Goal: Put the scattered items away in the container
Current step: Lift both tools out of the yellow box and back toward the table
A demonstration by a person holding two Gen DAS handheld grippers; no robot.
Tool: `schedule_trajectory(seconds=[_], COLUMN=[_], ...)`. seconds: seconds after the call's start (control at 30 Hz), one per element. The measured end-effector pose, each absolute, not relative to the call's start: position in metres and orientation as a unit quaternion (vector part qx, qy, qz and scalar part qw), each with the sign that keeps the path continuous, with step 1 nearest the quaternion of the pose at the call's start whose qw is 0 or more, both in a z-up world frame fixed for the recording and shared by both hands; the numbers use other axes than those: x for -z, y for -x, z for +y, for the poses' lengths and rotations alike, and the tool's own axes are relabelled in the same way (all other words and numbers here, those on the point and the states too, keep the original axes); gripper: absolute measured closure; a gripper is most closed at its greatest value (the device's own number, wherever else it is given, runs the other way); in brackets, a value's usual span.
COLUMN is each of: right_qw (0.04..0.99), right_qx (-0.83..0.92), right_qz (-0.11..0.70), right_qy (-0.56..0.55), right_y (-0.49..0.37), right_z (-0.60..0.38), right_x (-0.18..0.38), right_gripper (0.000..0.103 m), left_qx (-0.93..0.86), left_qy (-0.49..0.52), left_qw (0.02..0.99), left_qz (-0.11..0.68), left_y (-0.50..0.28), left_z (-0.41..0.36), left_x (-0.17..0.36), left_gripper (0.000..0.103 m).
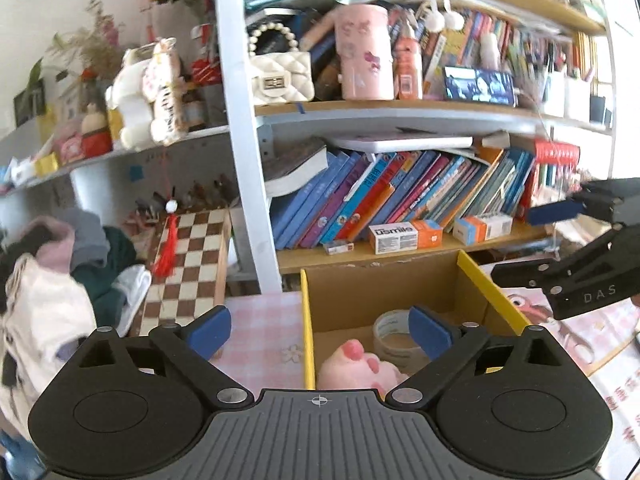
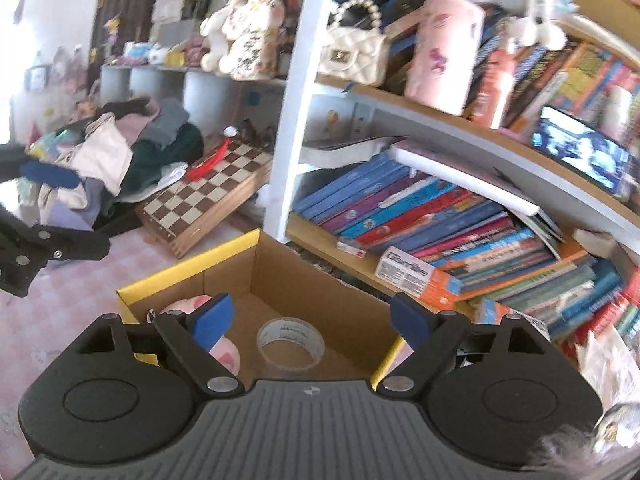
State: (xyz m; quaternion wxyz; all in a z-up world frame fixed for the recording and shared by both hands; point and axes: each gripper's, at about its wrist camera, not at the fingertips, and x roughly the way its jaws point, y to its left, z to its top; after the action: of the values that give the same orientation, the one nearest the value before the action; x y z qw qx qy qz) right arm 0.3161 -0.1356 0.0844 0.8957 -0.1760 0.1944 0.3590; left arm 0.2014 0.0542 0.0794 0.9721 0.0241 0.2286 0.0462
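Above the cardboard box [image 2: 320, 280], left gripper [image 1: 320, 334] and right gripper [image 2: 312, 318] hover, both spread empty.

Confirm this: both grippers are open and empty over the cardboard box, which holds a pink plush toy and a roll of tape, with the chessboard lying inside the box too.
Not quite. The chessboard is outside the box, leaning by the shelf post, as the right wrist view shows. The rest holds: the left gripper and right gripper are open and empty, and the box holds the plush toy and tape.
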Motion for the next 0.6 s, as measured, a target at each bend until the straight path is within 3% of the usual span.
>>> schedule_trajectory(seconds=[0.6], right_qw=[0.947], right_qx=[-0.232], right_qz=[0.2], right_qy=[0.094], right_y=[-0.202], right_z=[-0.172], right_x=[-0.076], right_gripper=[0.013], left_qx=[-0.058], left_qy=[0.023], left_qw=[0.968], left_qz=[0.241], left_y=[-0.114], left_z=[0.078], left_x=[-0.057], left_gripper=[0.005])
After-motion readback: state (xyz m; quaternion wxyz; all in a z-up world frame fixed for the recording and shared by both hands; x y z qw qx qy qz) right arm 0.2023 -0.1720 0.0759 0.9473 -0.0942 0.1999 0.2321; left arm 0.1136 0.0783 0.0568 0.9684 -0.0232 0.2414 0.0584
